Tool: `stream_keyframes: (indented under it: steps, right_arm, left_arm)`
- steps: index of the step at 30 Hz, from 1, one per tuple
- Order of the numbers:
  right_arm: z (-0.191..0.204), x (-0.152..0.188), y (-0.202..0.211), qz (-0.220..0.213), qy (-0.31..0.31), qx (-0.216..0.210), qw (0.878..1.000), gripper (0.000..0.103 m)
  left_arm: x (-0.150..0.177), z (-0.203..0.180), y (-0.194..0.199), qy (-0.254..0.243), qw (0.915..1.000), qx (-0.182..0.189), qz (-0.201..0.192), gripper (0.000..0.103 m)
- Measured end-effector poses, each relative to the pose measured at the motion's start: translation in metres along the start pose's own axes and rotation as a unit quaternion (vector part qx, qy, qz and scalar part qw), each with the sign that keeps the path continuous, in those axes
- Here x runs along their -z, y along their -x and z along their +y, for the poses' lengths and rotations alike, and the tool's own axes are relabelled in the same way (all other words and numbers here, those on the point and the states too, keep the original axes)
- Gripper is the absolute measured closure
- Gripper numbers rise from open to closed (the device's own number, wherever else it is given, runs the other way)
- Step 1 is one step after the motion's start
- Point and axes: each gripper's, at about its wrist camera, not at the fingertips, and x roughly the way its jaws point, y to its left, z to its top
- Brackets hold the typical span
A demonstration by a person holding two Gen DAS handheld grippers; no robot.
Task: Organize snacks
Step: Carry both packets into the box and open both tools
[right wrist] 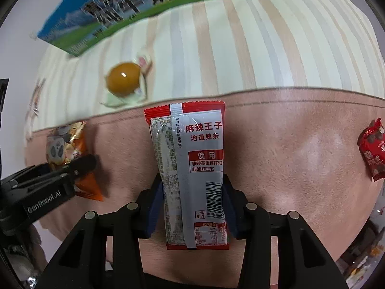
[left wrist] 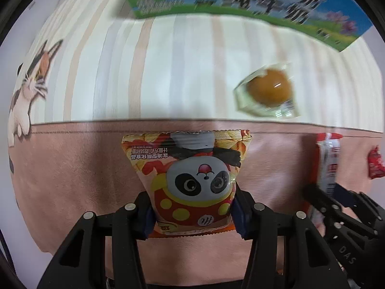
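Note:
My left gripper (left wrist: 192, 213) is shut on an orange panda chip bag (left wrist: 190, 173) and holds it over the pink cloth (left wrist: 72, 173). My right gripper (right wrist: 193, 204) is shut on a red and grey spicy strip packet (right wrist: 192, 168) above the same cloth. The left gripper (right wrist: 69, 168) with the chip bag (right wrist: 65, 147) shows at the left of the right wrist view. The right gripper (left wrist: 336, 202) with its packet (left wrist: 328, 159) shows at the right of the left wrist view.
A packaged brown egg (left wrist: 267, 89) (right wrist: 125, 82) lies on the striped cloth (left wrist: 168, 72). A blue-green milk box (left wrist: 240, 2) (right wrist: 120, 7) stands behind it. A small red snack packet (left wrist: 375, 166) (right wrist: 373, 149) lies at the right on the pink cloth.

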Motion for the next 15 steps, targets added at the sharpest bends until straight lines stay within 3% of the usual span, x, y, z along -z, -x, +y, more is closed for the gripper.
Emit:
stream_keyframes:
  steps: [8,15]
  right_arm:
    - [0.001,-0.024,0.076,-0.054,-0.007,-0.063,0.997,0.056]
    - [0.001,-0.074,0.156,-0.116,0.001,-0.101,0.988,0.056]
  left_arm:
    - [-0.027,-0.007,0.077,-0.012,0.9969,0.049,-0.060,0.055]
    - [-0.086,-0.018,0.152,-0.031,0.9886,0.084,-0.121,0.055]
